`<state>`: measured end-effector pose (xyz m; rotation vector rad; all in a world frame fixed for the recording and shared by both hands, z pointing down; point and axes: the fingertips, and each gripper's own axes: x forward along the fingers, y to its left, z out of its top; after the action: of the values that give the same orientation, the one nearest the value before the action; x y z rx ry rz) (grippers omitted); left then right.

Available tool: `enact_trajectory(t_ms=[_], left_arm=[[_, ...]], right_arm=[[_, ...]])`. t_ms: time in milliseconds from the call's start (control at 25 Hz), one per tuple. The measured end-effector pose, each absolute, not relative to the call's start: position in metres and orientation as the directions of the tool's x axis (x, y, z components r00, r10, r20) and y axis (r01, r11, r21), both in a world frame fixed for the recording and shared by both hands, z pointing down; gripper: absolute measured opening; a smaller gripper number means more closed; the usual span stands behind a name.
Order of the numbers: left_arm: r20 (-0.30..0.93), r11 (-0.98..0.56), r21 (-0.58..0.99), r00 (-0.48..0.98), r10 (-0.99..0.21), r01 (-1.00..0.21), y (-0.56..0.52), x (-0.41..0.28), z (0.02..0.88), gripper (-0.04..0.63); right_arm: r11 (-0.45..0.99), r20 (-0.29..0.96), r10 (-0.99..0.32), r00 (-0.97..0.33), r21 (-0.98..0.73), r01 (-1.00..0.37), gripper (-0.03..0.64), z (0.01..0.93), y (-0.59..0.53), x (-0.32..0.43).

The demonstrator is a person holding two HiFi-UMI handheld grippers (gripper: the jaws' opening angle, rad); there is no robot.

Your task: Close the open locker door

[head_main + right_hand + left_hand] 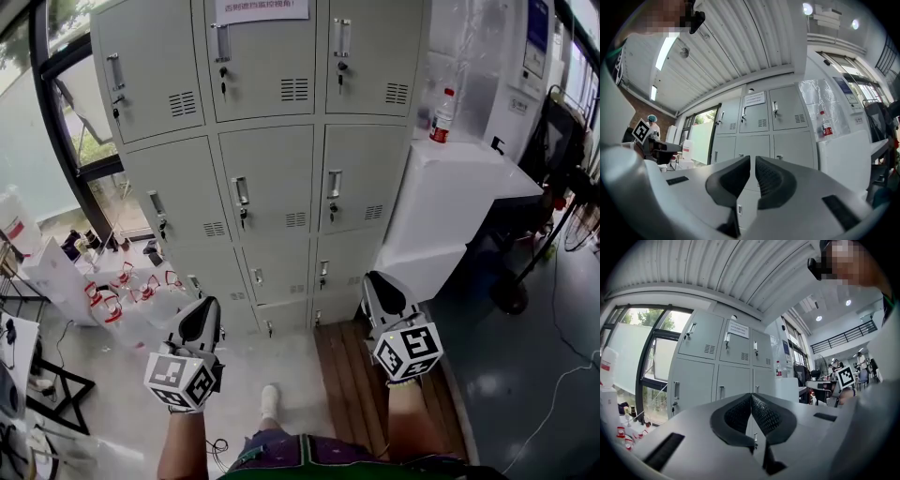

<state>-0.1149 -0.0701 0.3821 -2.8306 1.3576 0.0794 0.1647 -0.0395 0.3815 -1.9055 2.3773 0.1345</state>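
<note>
Looks basically done: every door on the lockers [272, 187] ahead of both tools sits flush, and I can't spot an open one. The left tool [200, 321] is clamped together, the right tool [382, 292] has a sliver of gap, and both are empty and well clear.

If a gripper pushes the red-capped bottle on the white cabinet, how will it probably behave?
The bottle is tall, narrow and upright, so a high push would likely tip it. It looks like clear plastic, so it is probably light and a little squeezable. Its fill level cannot be told.
</note>
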Motion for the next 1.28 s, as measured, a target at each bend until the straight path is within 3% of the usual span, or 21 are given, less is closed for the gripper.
enact_trajectory(t_ms=[480, 1280], left_arm=[[-0.073, -0.634, 0.006, 0.632, -0.772, -0.773, -0.055, -0.118, 0.375, 0.021], [-0.076, -0.639, 0.008, 0.637, -0.767, -0.769, -0.045, -0.109, 0.376, 0.021]], right_arm=[[0.153, -0.171, -0.974, -0.149, -0.011, -0.988, 0.011, 0.377, -0.004, 0.182], [0.166, -0.173, -0.971, -0.164, 0.004, -0.986, 0.003, 0.376, 0.008, 0.181]])
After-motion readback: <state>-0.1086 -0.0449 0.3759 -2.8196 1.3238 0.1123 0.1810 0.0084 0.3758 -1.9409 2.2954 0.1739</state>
